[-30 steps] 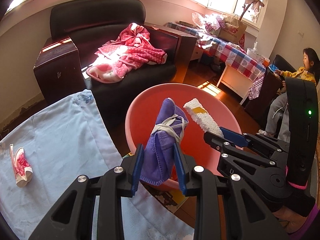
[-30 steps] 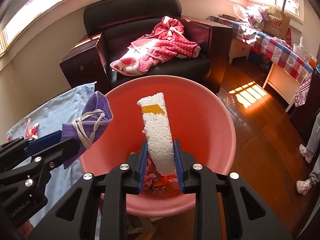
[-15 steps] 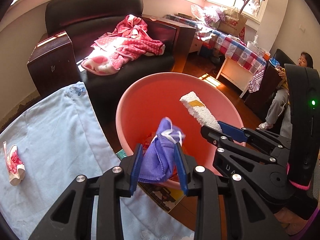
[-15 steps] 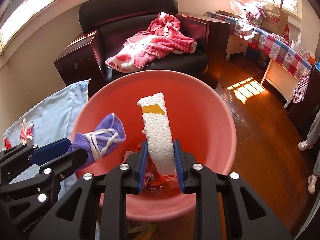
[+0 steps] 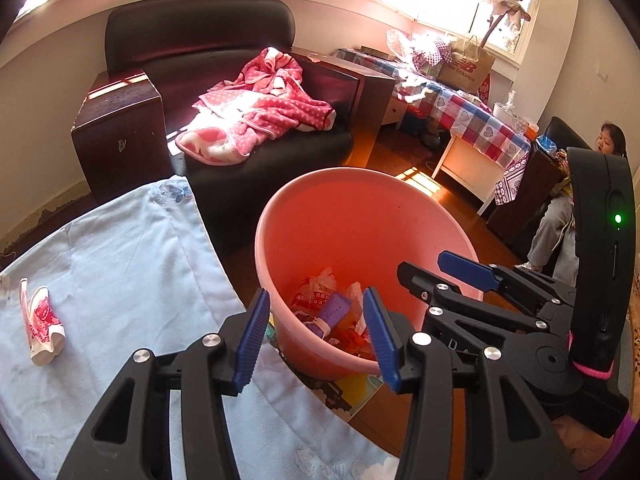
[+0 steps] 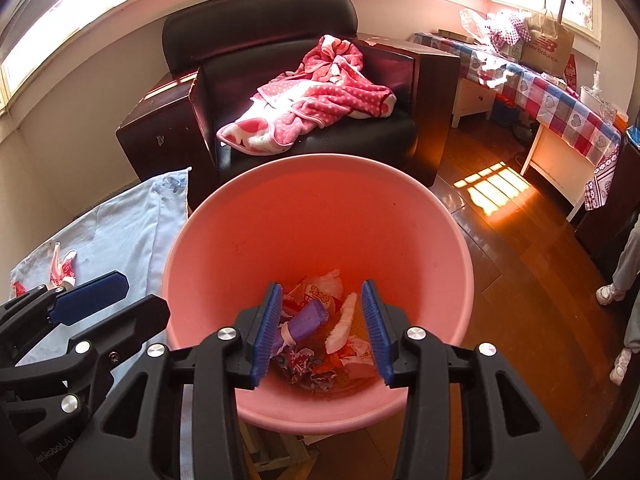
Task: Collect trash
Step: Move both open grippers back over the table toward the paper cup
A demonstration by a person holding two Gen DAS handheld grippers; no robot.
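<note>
Hovering over the pink bin [image 6: 320,220], pointing steeply downward: left gripper [image 5: 320,336] and right gripper [image 6: 324,332], both with jaws opening and gripping nothing. Lying loose on the wrappers at the bin's bottom, seen through the right jaws: purple mask [image 6: 306,322] toward 9 o'clock and white foam piece [image 6: 342,322] toward 3 o'clock, near each other. Spreading outward: pale blue cloth [image 5: 120,280] at 9 o'clock carrying a red-and-white wrapper [image 5: 42,322], black armchair [image 6: 260,40] with pink blanket [image 6: 320,96] at 12 o'clock.
</note>
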